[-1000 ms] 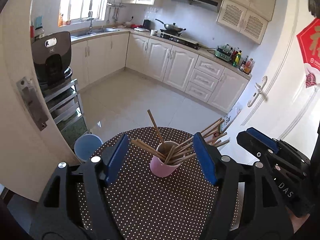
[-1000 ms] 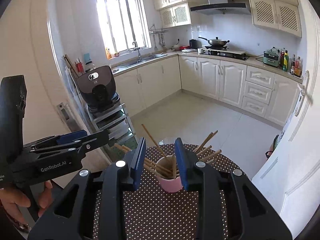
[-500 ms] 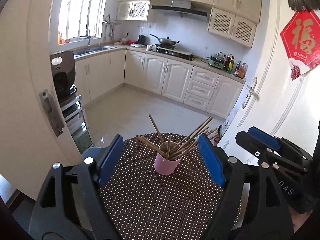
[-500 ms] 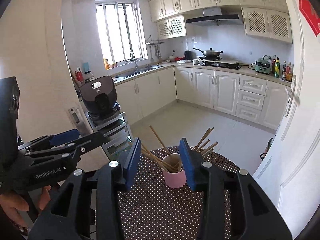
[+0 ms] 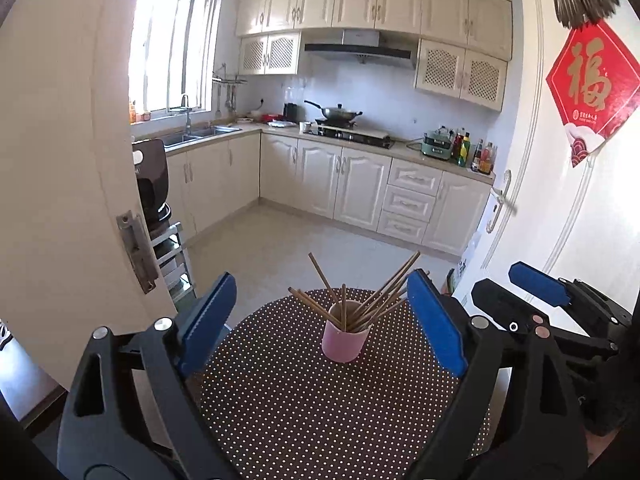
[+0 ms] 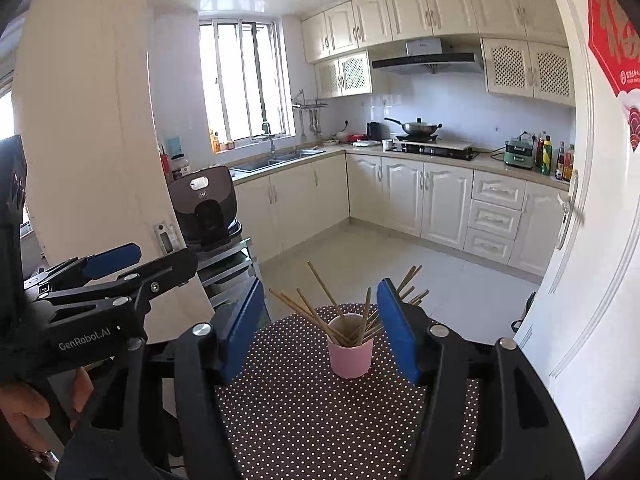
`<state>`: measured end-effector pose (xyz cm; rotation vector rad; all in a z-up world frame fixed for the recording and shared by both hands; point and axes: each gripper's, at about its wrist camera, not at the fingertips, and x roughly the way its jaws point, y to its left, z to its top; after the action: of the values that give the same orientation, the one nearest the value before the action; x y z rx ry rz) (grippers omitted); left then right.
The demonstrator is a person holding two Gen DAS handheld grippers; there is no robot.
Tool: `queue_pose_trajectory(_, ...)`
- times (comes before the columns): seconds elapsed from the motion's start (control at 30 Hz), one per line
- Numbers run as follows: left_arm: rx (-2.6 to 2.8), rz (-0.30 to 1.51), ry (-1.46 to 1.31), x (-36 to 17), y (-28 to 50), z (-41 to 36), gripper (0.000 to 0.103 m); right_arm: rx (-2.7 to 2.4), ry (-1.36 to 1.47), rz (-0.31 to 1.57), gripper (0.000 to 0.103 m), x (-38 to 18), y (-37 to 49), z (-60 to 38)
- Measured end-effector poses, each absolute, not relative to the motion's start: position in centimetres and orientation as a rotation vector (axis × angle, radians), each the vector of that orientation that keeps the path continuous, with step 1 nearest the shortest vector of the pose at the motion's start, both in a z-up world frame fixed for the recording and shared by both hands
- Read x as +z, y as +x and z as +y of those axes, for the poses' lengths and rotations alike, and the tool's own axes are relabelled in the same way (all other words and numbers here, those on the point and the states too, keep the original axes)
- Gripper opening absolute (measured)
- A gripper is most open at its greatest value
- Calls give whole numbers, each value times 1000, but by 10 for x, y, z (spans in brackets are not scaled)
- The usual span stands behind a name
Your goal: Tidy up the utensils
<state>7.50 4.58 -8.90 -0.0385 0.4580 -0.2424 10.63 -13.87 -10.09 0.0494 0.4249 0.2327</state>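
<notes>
A pink cup (image 5: 345, 340) (image 6: 351, 355) stands on a round table with a dark polka-dot cloth (image 5: 320, 412) (image 6: 320, 420). Several wooden chopsticks (image 5: 376, 300) (image 6: 316, 312) fan out of the cup. My left gripper (image 5: 326, 320) is held back from the cup, its blue-padded jaws opening wide with nothing between them. My right gripper (image 6: 320, 328) is also short of the cup, jaws opening and empty. The right gripper (image 5: 536, 296) shows at the right of the left wrist view; the left gripper (image 6: 108, 276) shows at the left of the right wrist view, with a hand (image 6: 24, 404) below it.
Beyond the table lies a tiled kitchen floor (image 5: 304, 248) with cream cabinets (image 5: 360, 184) along the far wall. A door edge with a latch plate (image 5: 134, 252) stands at the left, a metal rack with a dark appliance (image 6: 208, 208) behind it. A white door (image 5: 568, 216) is at the right.
Both grippers have pulled back and risen from the cup, which now looks smaller and farther. Both pairs of jaws have spread wider. The chopsticks stay in the cup.
</notes>
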Motion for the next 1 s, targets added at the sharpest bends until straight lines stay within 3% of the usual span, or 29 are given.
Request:
queue_pose_trajectory(0.37, -212, 403, -54, -82, 56, 41, 91, 244, 12, 350, 79, -94, 91, -149)
queue_pose_trajectory(1.0, -140, 375, -17, -80, 48, 21, 95, 274, 5, 286, 88, -89, 83, -161)
